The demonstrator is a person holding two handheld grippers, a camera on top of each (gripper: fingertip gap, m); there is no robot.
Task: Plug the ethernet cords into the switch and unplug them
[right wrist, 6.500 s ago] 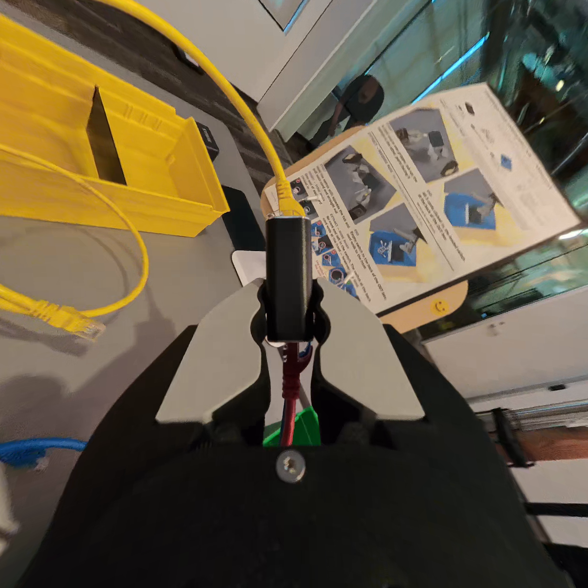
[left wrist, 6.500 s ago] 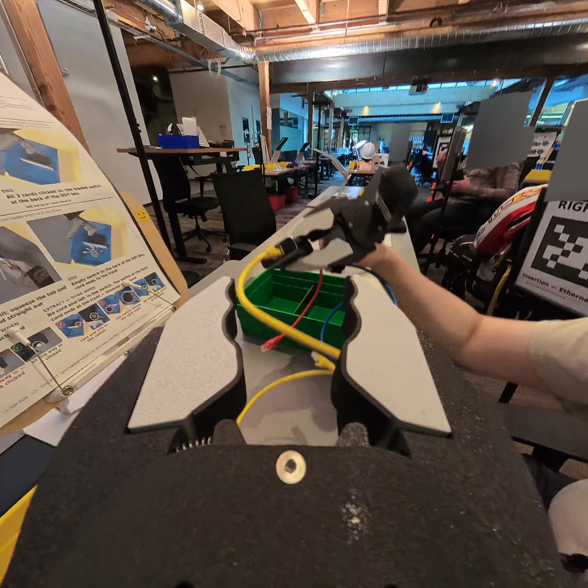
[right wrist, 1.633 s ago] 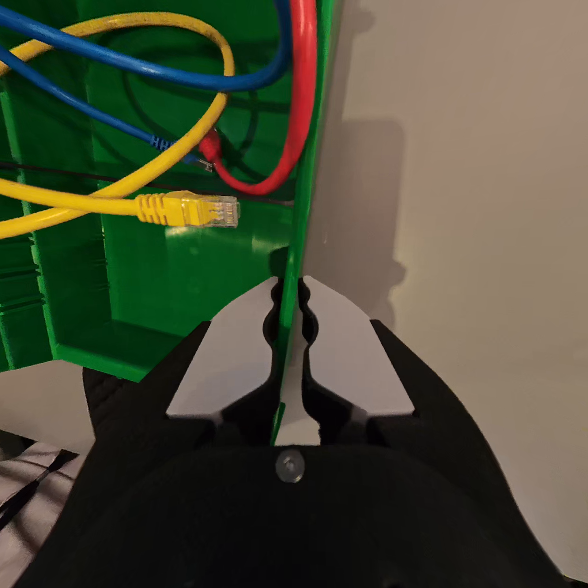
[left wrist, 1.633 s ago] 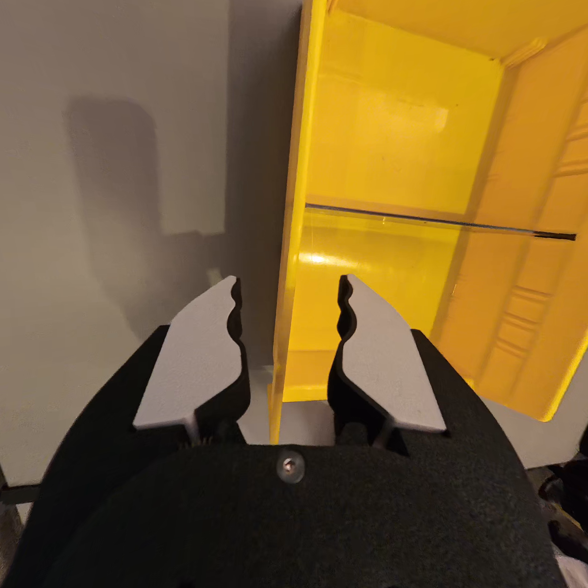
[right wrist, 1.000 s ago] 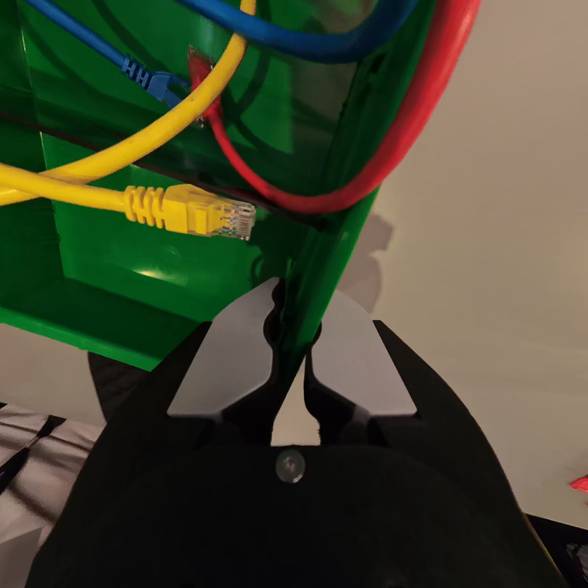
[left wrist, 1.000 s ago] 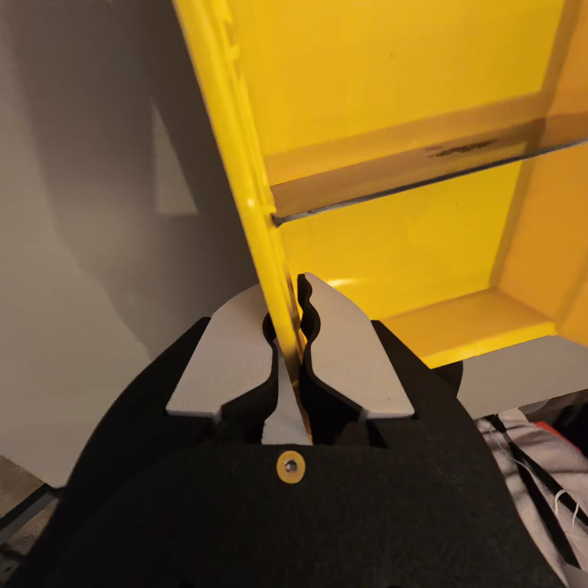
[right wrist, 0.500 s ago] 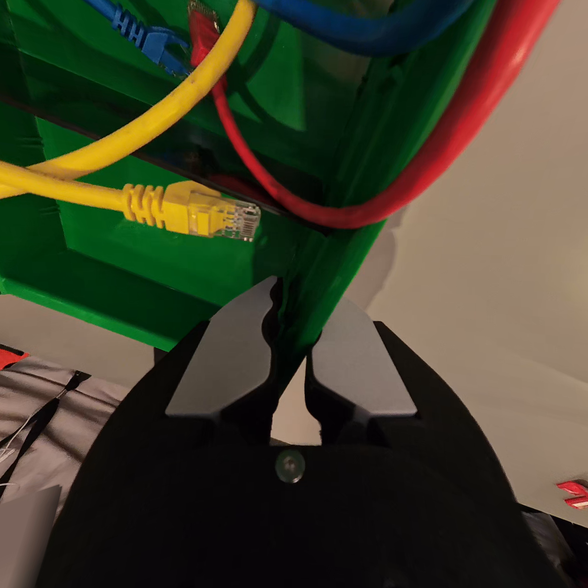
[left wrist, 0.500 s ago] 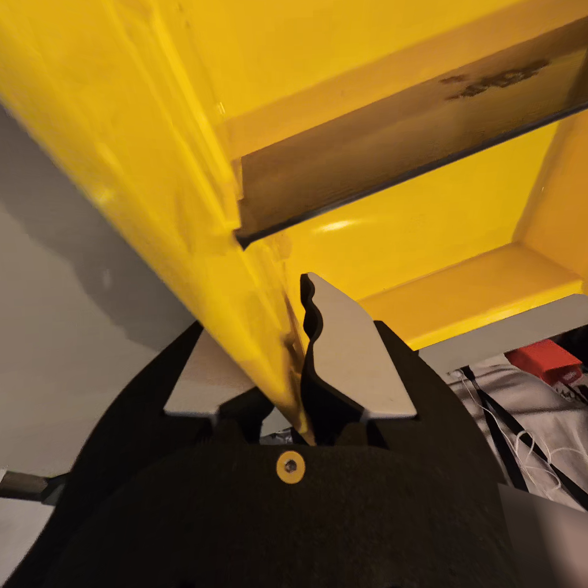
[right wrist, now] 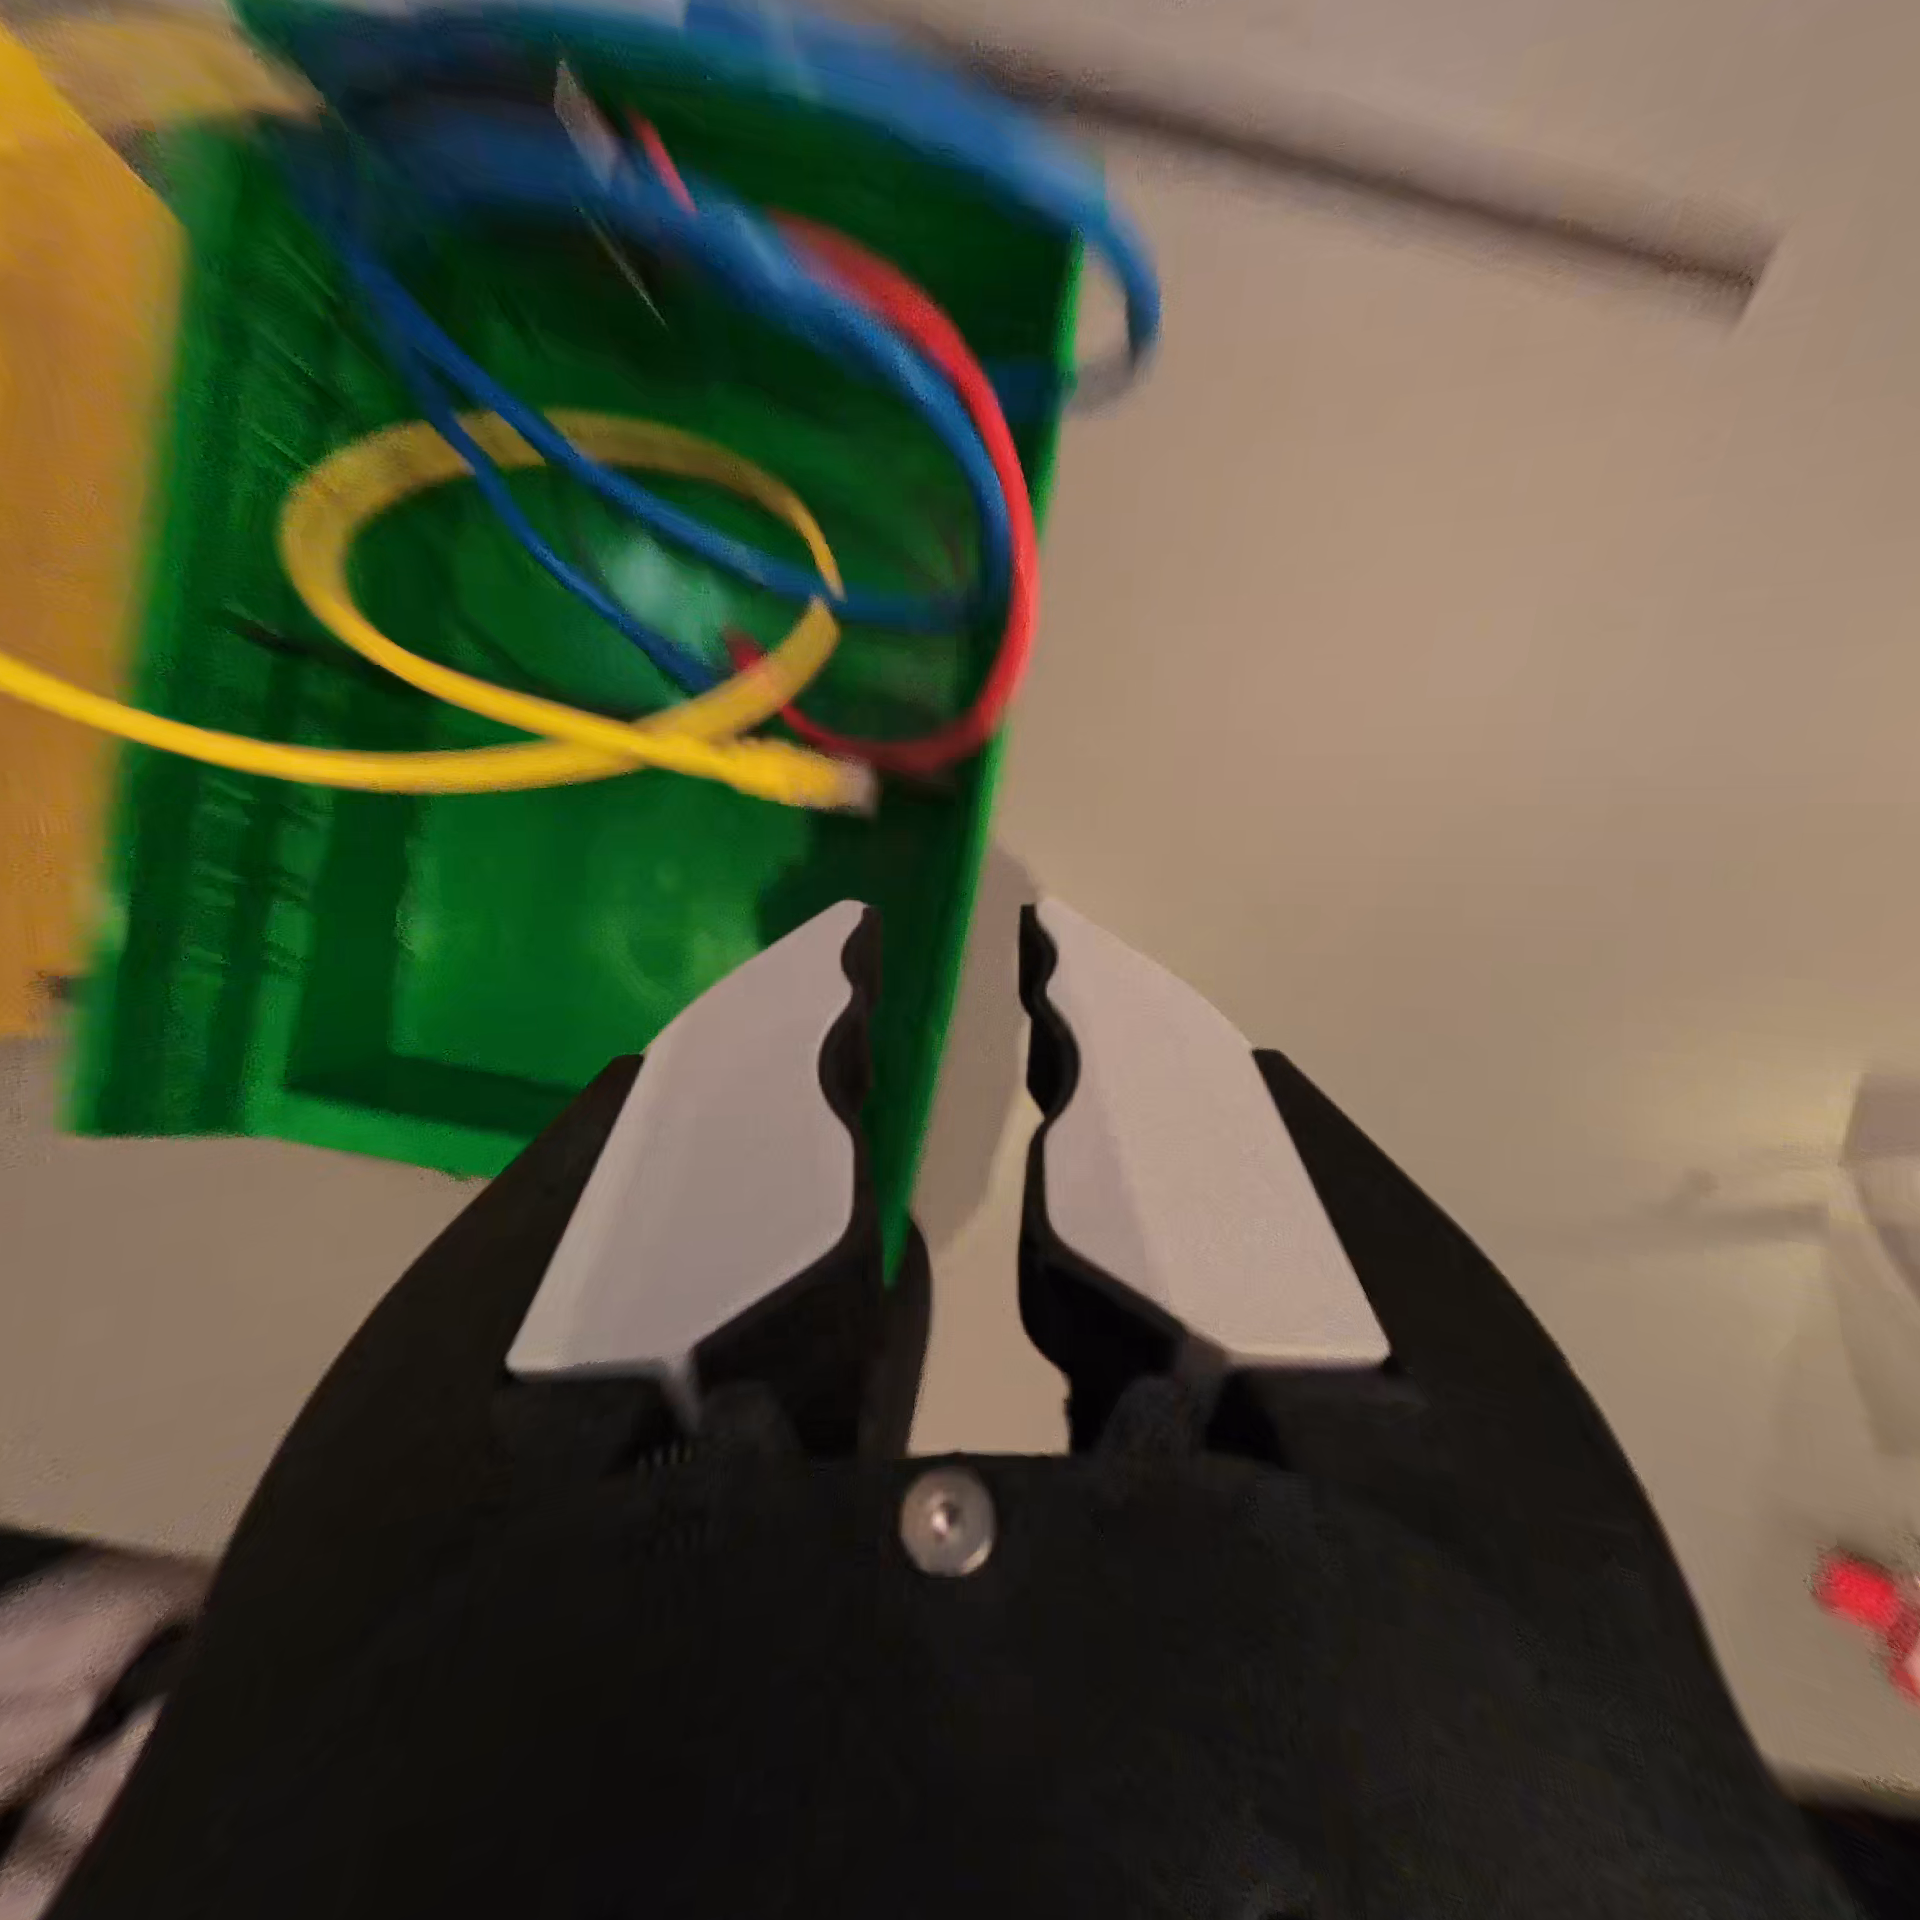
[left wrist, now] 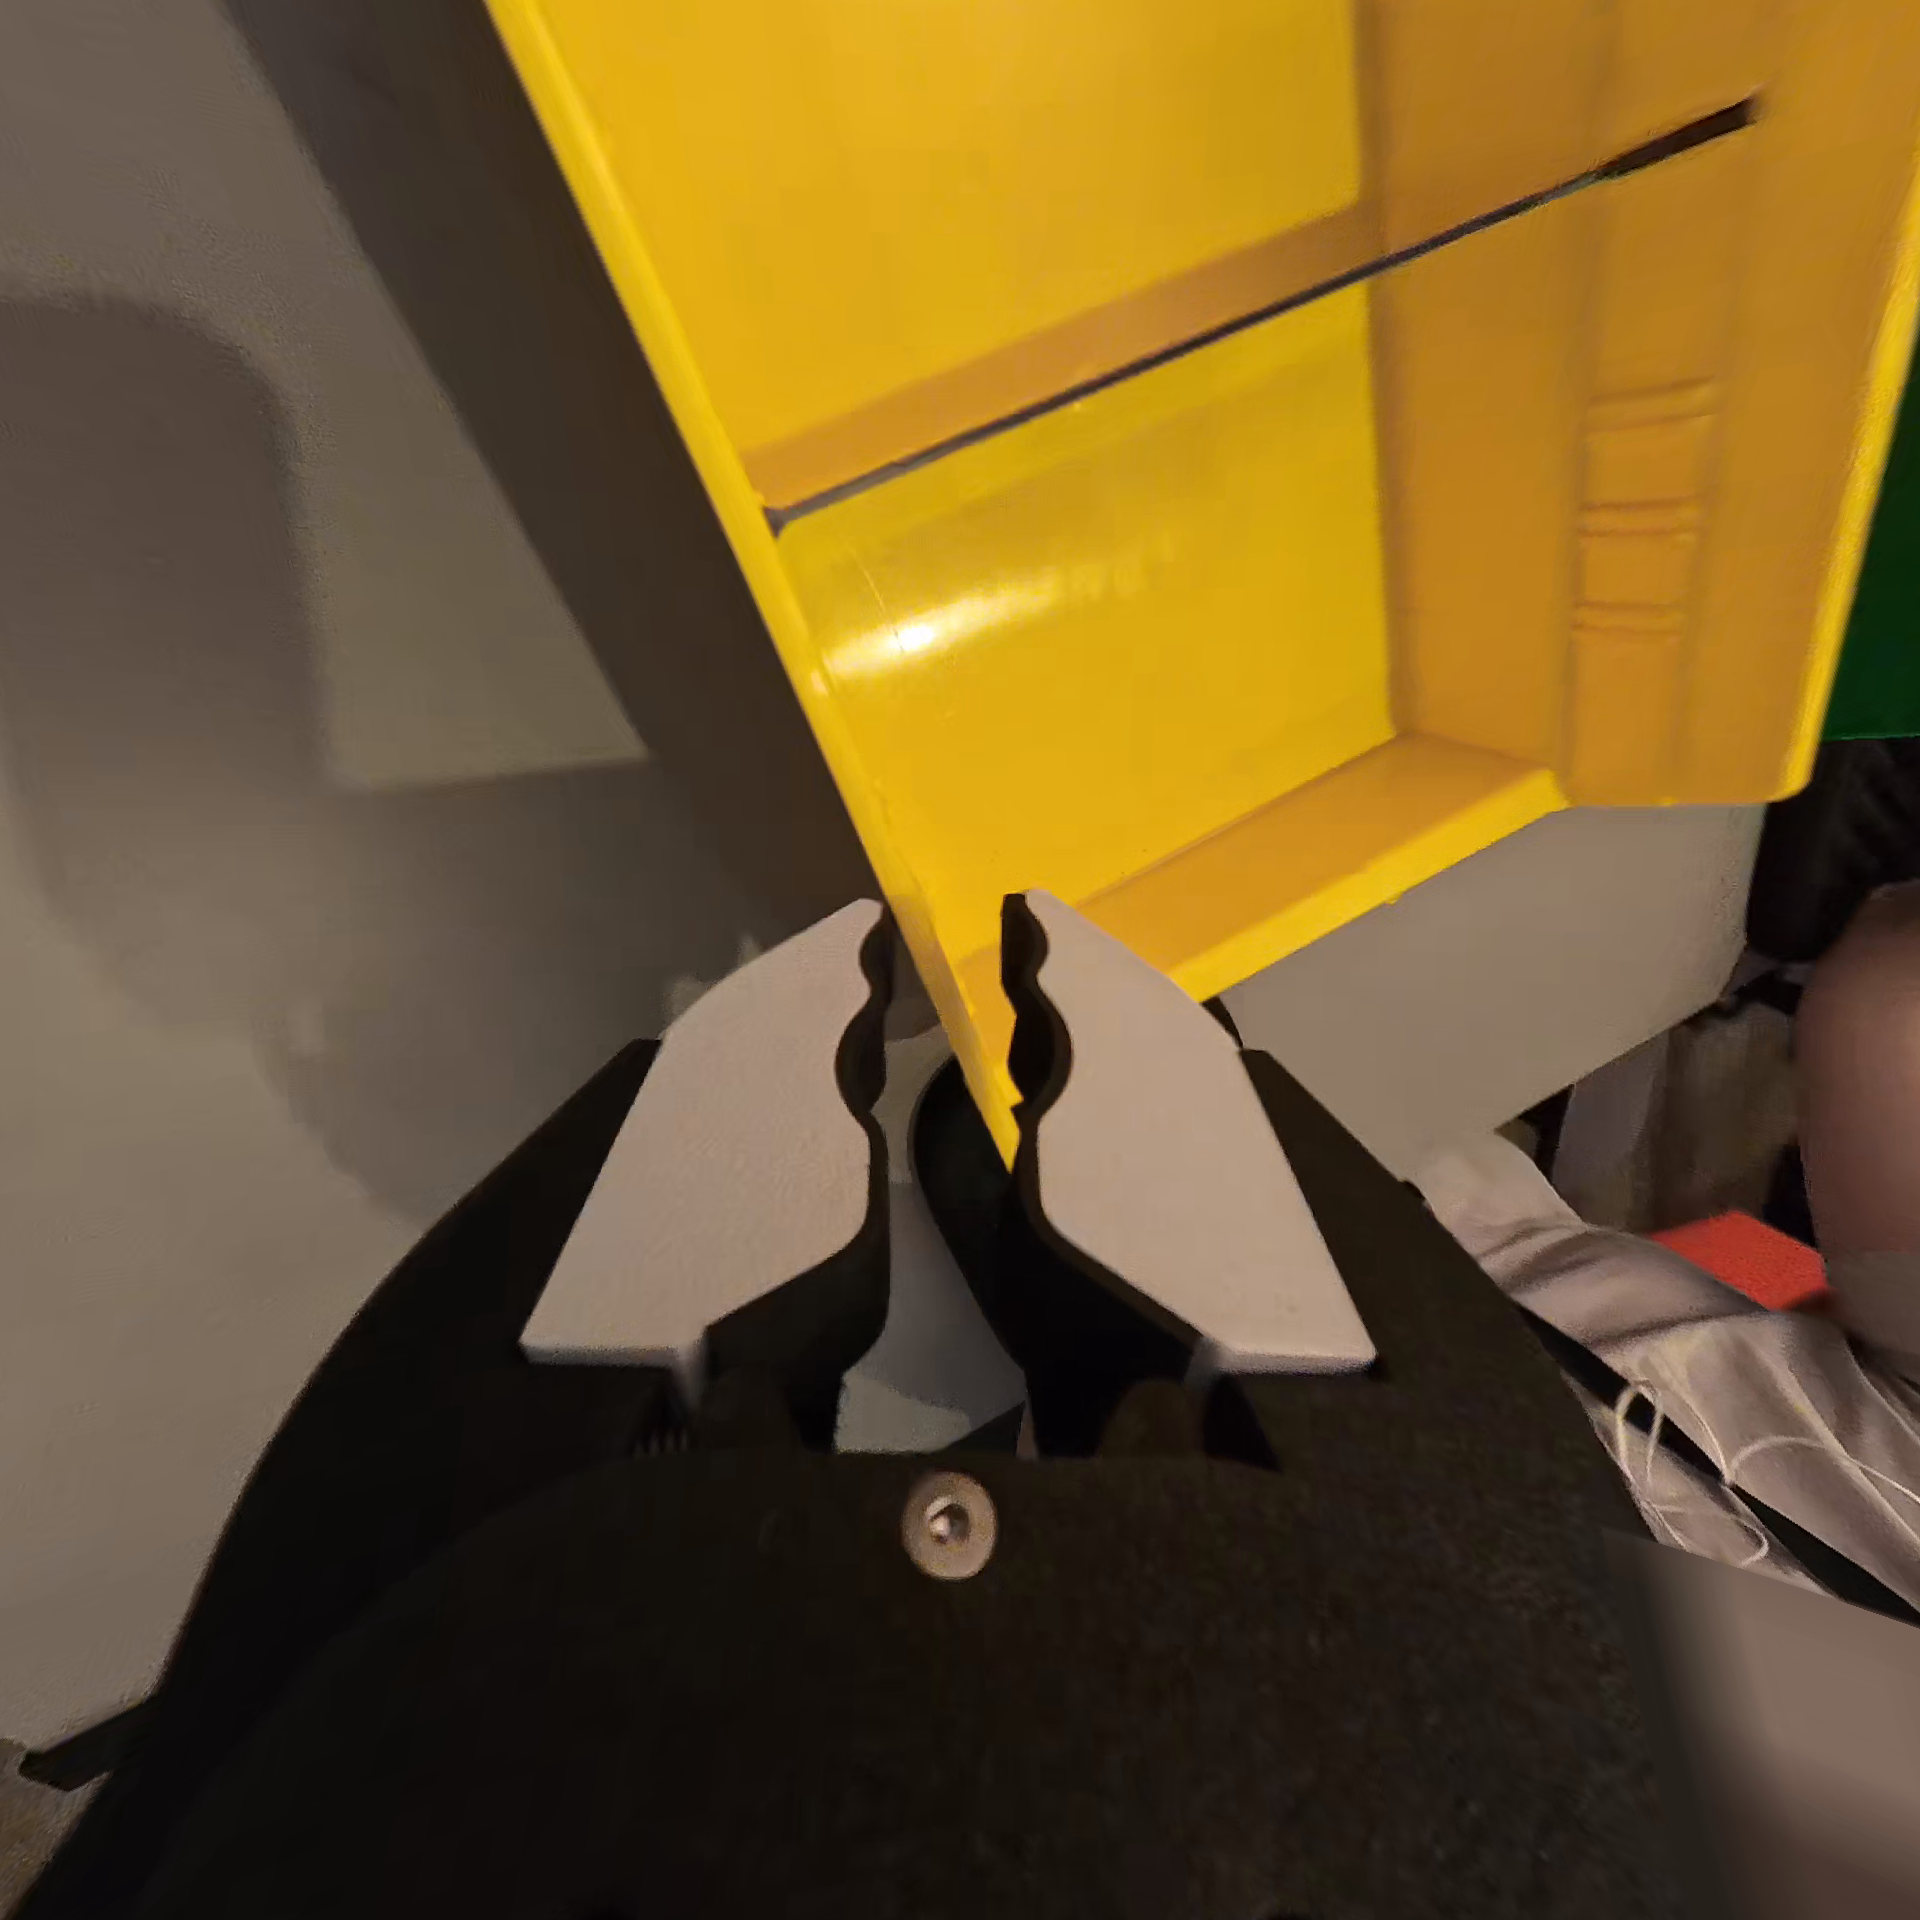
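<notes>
My left gripper [left wrist: 943, 914] straddles the left wall of an empty yellow bin [left wrist: 1091, 665] that has a dark divider. Its jaws stand slightly apart, with a gap between the left finger and the wall. My right gripper [right wrist: 945, 914] straddles the right wall of a green bin [right wrist: 312, 935]. Its jaws are also slightly apart, with the wall against the left finger. The green bin holds a yellow cord [right wrist: 416, 769] with its plug [right wrist: 821, 779], a blue cord [right wrist: 623, 499] and a red cord [right wrist: 1013, 540]. The right wrist view is blurred. I cannot make out the switch.
The two bins sit side by side on a grey table [left wrist: 156, 1143]. The green bin's edge [left wrist: 1896, 468] shows by the yellow one, and the yellow bin [right wrist: 62, 520] shows left of the green. A person's clothing [left wrist: 1662, 1371] lies past the table edge. Some 50 cm of space lies between my two pairs of fingers.
Both grippers were clamped on the tilted bin walls. Now the bins are level again and closer together, and both sets of jaws have opened a little off the walls.
</notes>
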